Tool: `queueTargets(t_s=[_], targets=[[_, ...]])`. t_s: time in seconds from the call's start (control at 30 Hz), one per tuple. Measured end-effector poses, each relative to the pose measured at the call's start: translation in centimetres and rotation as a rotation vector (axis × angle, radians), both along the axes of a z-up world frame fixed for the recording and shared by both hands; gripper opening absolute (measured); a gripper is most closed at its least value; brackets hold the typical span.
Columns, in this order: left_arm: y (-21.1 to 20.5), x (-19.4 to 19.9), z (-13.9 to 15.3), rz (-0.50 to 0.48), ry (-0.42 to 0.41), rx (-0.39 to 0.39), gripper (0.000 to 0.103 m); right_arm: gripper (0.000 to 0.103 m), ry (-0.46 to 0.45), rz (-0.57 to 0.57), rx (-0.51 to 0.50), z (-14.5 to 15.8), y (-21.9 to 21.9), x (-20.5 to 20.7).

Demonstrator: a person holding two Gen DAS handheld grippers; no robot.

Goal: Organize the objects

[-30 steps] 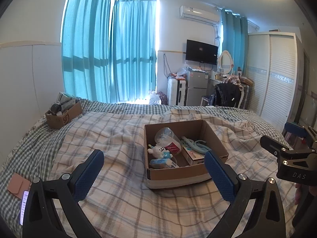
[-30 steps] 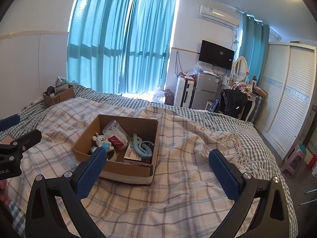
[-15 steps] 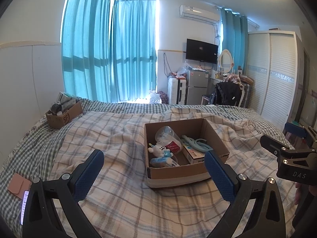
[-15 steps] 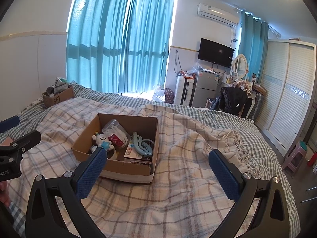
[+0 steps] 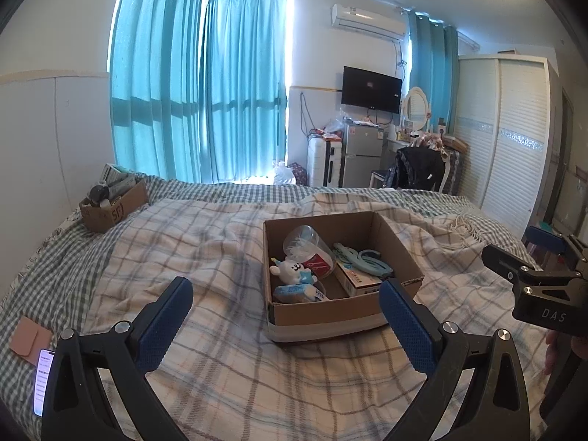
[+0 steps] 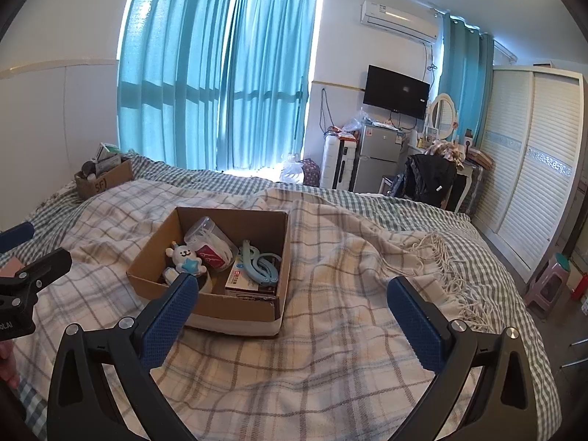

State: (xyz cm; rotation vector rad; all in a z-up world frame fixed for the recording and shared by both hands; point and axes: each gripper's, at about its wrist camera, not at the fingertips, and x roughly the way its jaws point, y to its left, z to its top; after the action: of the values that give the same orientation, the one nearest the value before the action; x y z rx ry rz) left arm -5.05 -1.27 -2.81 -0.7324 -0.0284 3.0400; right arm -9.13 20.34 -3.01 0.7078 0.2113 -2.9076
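Both the left gripper (image 5: 286,316) and the right gripper (image 6: 292,312) hover empty with jaws spread wide above the plaid blanket (image 5: 205,242), just short of the open cardboard box (image 5: 327,312), whose long axis runs away toward the curtains (image 5: 198,92), a plush toy (image 5: 292,270) lying inside.

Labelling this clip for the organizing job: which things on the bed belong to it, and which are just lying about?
Belongs to the job:
cardboard box
plush toy
clear jar
blue hangers
small carton
tissue pack

Likely just lying about:
far box of clutter
phone
pink wallet
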Motion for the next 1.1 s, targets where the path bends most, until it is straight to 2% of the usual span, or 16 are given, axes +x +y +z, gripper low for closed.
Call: queueTargets(t_s=[0.7,1.1], targets=[[0.48,0.31,0.48,0.011,0.024,-0.041,0.103,0.103,0.005,-0.004,0.01,0.16,-0.2,0.06],[-0.02,0.14,0.29,0.031,0.018,-0.016,0.103,0.103,0.002,0.001,0.013,-0.09,-0.32,0.1]])
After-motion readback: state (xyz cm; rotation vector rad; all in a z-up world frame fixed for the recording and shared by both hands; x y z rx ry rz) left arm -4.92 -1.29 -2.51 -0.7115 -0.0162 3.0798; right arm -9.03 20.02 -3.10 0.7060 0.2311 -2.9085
